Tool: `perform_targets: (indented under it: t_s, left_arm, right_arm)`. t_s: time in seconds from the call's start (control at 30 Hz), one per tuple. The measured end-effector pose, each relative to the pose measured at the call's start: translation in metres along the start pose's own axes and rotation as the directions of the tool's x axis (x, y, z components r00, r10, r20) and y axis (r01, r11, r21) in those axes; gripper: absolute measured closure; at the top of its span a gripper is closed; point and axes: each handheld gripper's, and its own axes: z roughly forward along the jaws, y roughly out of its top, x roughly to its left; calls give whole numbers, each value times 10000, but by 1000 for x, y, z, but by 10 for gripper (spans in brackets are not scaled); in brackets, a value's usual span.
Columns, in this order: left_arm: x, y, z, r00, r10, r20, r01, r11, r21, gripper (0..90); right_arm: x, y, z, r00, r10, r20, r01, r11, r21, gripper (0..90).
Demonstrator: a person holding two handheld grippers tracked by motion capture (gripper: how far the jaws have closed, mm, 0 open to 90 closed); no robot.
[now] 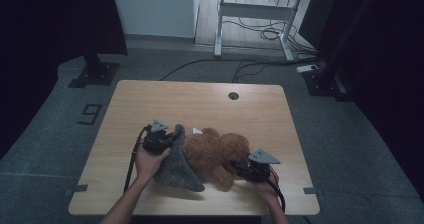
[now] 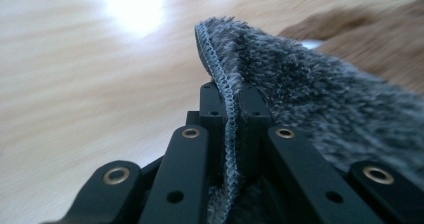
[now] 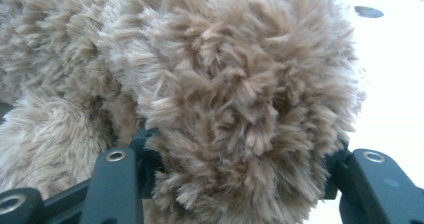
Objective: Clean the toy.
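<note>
A brown teddy bear point(image 1: 215, 151) lies on the wooden table point(image 1: 200, 99), its head toward the right. A grey fuzzy cloth point(image 1: 177, 169) rests against its left side and spreads to the table's front. My left gripper point(image 1: 170, 139) sits at the cloth's upper corner. In the left gripper view that gripper point(image 2: 231, 96) is shut on the cloth's point(image 2: 320, 94) stitched edge, with the bear point(image 2: 380, 39) behind. My right gripper point(image 1: 245, 168) is at the bear's head. In the right gripper view its jaws point(image 3: 235, 149) stand wide on either side of a fluffy lump of the bear point(image 3: 225, 84), pressing into the fur.
A small white tag point(image 1: 197, 131) lies by the bear. A round cable hole point(image 1: 233, 95) sits near the table's far edge. Beyond the table are a white desk frame point(image 1: 255, 14), floor cables point(image 1: 240, 64) and black stand bases point(image 1: 95, 74).
</note>
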Motion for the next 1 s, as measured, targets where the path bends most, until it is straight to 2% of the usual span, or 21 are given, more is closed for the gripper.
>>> perform_targets:
  t_s: [0.07, 0.17, 0.23, 0.3, 0.37, 0.43, 0.47, 0.57, 0.63, 0.77, 0.83, 0.9, 0.93, 1.0]
  left_arm:
    - [8, -9, -1, 9998, -178, 30, 177, 9997, 185, 836]
    - [13, -19, -1, 9981, -522, 335, 516, 9985, 185, 835]
    - [11, -18, -6, 9974, -485, 538, 490, 9988, -84, 836]
    - [7, -16, -14, 9946, -451, 938, 501, 9974, -517, 836]
    - [0, -14, -25, 9874, -219, 1567, 386, 9938, -1047, 836]
    - [-8, -14, -36, 9749, -174, 2218, 538, 9858, -1593, 835]
    - [-13, -14, -40, 9710, -30, 2390, 465, 9832, -1767, 835]
    - [-27, -13, -43, 9674, 343, 2508, 143, 9818, -1894, 836]
    - [-31, -14, -37, 9735, 488, 2235, -110, 9858, -1674, 836]
    - [-23, -26, -14, 9839, 36, 1787, 65, 9984, -556, 838]
    - [-16, -35, -2, 9834, -299, 1792, 322, 9994, -98, 838]
    - [-13, -42, 8, 9917, -102, 1279, 39, 9988, 498, 837]
    - [-10, -45, 13, 9932, -149, 1155, 63, 9972, 743, 836]
    - [-3, -48, 17, 9913, -517, 1213, 423, 9960, 792, 834]
  right_arm:
    - [0, 0, 0, 10000, 46, 17, -46, 10000, 3, 415]
    - [-1, 0, 1, 10000, 59, 35, -59, 10000, -5, 415]
    - [-1, 0, 1, 10000, 74, 45, -74, 10000, -2, 415]
    - [-1, -1, 1, 9999, 114, 58, -114, 9999, 12, 415]
    - [-2, -1, 0, 9999, 141, 61, -141, 9999, 12, 415]
    - [-2, -1, 1, 9999, 143, 49, -143, 9999, -11, 415]
    - [-3, -1, 1, 9999, 154, 53, -154, 9999, -17, 415]
    - [-3, -1, 2, 9998, 185, 71, -185, 9998, -14, 415]
    - [-3, -1, 1, 9998, 184, 95, -184, 9998, 1, 415]
    - [-1, -1, 1, 9998, 83, 192, -84, 10000, 37, 416]
    - [-1, -1, 1, 9998, 56, 189, -57, 10000, 34, 417]
    - [0, -1, 1, 9998, -16, 195, 15, 10000, 60, 416]
    - [0, -1, 1, 9998, -55, 188, 54, 10000, 49, 416]
    - [1, 0, 1, 9999, -99, 140, 97, 9999, 83, 416]
